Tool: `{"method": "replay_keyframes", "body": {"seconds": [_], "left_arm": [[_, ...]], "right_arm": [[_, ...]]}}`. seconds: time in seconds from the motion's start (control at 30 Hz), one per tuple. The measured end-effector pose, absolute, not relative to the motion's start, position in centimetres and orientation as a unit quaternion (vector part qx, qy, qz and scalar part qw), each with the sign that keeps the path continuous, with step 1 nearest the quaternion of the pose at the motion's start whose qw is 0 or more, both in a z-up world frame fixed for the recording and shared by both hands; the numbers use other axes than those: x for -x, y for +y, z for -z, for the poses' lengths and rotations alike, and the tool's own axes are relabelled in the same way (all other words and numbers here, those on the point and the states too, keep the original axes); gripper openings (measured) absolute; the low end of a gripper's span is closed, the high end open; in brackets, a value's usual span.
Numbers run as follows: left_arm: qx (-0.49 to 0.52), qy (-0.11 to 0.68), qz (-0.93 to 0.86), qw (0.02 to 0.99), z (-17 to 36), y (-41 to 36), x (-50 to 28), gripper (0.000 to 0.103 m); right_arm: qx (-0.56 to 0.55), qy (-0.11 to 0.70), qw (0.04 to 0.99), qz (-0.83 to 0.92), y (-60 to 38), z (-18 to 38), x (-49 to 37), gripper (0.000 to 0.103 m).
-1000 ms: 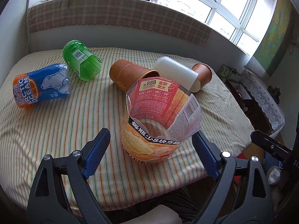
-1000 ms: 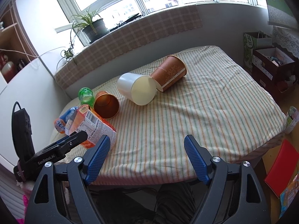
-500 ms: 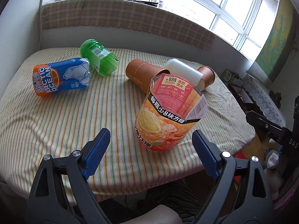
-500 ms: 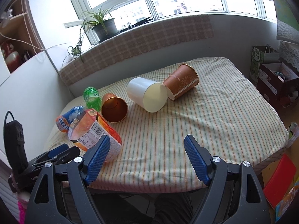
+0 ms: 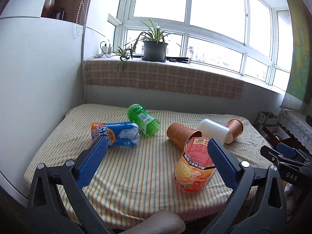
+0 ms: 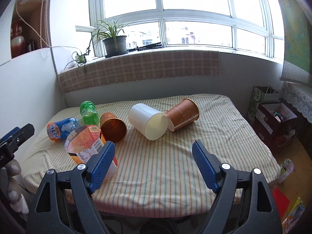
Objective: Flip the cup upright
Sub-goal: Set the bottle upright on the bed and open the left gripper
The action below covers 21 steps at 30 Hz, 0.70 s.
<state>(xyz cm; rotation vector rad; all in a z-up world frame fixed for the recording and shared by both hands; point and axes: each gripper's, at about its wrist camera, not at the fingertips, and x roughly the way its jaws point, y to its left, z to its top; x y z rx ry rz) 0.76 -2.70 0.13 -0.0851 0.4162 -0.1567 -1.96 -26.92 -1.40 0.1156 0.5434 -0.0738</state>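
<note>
Several cups lie on a striped table (image 5: 136,175). An orange juice-print cup (image 5: 193,169) stands upright near the front edge; it also shows in the right wrist view (image 6: 85,146). A brown cup (image 5: 179,136), a white cup (image 5: 212,130) and a second brown cup (image 5: 236,126) lie on their sides behind it. My left gripper (image 5: 156,163) is open and empty, back from the table. My right gripper (image 6: 154,165) is open and empty over the table's front; the white cup (image 6: 150,120) and the brown cups (image 6: 113,124) (image 6: 183,115) lie beyond it.
A blue Arctic Ocean cup (image 5: 115,134) and a green cup (image 5: 143,121) lie on their sides at the left. A wall (image 5: 39,97) bounds the left; a cloth-covered sill with a potted plant (image 5: 154,46) bounds the back. Boxes (image 6: 273,120) stand on the floor at the right.
Both grippers have drawn back and tilted up from the table. The orange juice-print cup stays standing where it was, now farther from my left gripper.
</note>
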Motion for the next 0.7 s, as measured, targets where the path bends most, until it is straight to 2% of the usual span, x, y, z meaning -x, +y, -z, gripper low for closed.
{"method": "replay_keyframes", "body": {"seconds": [0.7], "left_arm": [[0.031,0.17,0.048,0.984,-1.5,-2.3,1.8,0.103]], "right_arm": [[-0.053,0.249,0.966,0.04,-26.0,0.8,2.9,0.083]]}}
